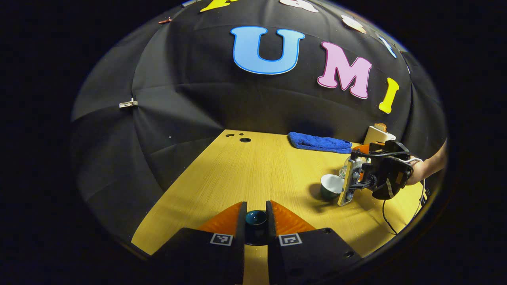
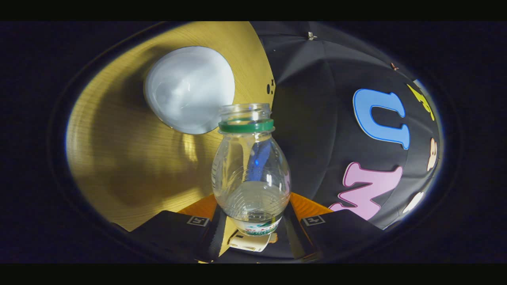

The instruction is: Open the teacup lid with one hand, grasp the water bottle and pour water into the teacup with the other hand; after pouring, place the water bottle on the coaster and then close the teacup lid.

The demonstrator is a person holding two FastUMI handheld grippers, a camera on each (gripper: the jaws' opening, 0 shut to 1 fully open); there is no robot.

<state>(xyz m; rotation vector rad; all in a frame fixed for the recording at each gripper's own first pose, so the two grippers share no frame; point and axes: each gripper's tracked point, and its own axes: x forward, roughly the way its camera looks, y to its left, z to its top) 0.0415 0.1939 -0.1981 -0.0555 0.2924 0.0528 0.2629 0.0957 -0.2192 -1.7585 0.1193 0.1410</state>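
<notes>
In the left gripper view my left gripper (image 1: 256, 221) is clenched on the teacup lid (image 1: 256, 220), a small dark teal piece pinched between both fingers (image 1: 241, 221) above the near part of the wooden table (image 1: 245, 170); farther off, toward the table's right edge, the teacup (image 1: 331, 186) stands open, dark green outside and white inside; just beside it, on its right, my right gripper (image 1: 350, 180) is held by a hand (image 1: 416, 170), with a black cable hanging from it down to the table; beyond, along the far edge, a blue cloth (image 1: 319, 142) lies folded, and a cream-coloured box (image 1: 378, 135) sits near the far right corner.

In the right gripper view my right gripper (image 2: 253, 221) is grasping the water bottle (image 2: 250, 174), both fingers (image 2: 206, 221) pressing on its lower body; the bottle is clear plastic with a green ring at its uncapped neck, with some water pooled at the end nearest the gripper; the view is rolled sideways, with the table on the left; past the bottle's mouth, up and to the left, the white inside of the teacup (image 2: 189, 89) faces the camera, apart from the mouth; I cannot tell whether any water is falling.
</notes>
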